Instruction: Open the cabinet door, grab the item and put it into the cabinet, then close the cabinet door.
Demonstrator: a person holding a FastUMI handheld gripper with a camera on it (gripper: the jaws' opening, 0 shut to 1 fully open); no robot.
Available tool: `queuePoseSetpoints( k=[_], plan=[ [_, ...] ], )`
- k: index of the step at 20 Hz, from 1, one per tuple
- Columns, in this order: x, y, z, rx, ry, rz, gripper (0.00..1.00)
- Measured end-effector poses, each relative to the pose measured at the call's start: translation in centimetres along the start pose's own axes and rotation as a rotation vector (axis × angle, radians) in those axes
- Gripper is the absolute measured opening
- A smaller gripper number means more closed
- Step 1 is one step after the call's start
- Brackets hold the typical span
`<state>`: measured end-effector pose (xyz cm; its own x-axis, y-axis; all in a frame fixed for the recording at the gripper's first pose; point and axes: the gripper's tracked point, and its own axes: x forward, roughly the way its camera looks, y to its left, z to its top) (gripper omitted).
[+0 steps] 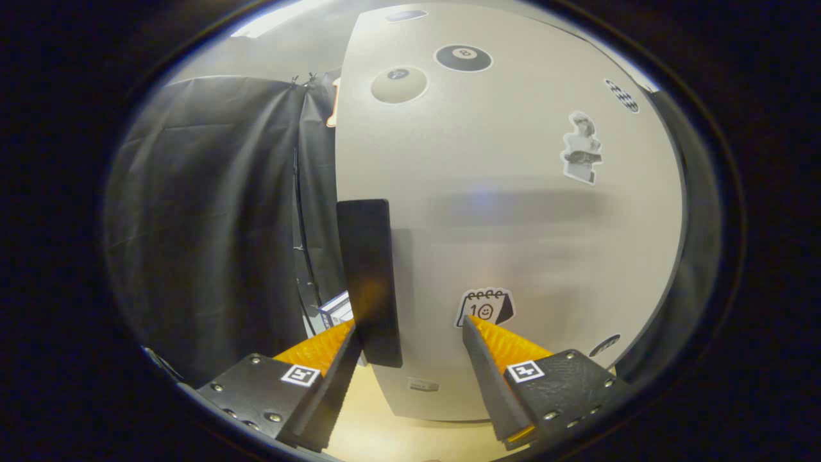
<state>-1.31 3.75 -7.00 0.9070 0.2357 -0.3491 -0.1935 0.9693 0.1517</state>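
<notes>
A: Where's the handle?
B: The tall black vertical bar handle (370, 282) on the grey stickered cabinet door (513, 212) stands just inside the gripper's (410, 333) left finger.
A: Fingers?
B: Wide apart, holding nothing.

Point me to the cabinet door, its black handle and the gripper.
cabinet door (513, 212), gripper view, bare middle of the panel.
black handle (371, 282), gripper view, mid-length of the strip.
gripper (410, 333), gripper view, midway between its open fingertips.
</notes>
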Motion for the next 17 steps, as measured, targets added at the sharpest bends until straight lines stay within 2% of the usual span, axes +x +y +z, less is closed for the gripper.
queuePoseSetpoints(
  k=[6, 11, 17],
  plan=[
    [-0.9, 0.3, -0.2, -0.018, -0.014, 0.023, 0.90],
    [-3.2, -0.2, 2.2, 0.010, -0.086, 0.066, 0.90],
    [-7.2, -5.7, 4.8, -0.010, -0.149, -0.013, 0.90]
  ],
)
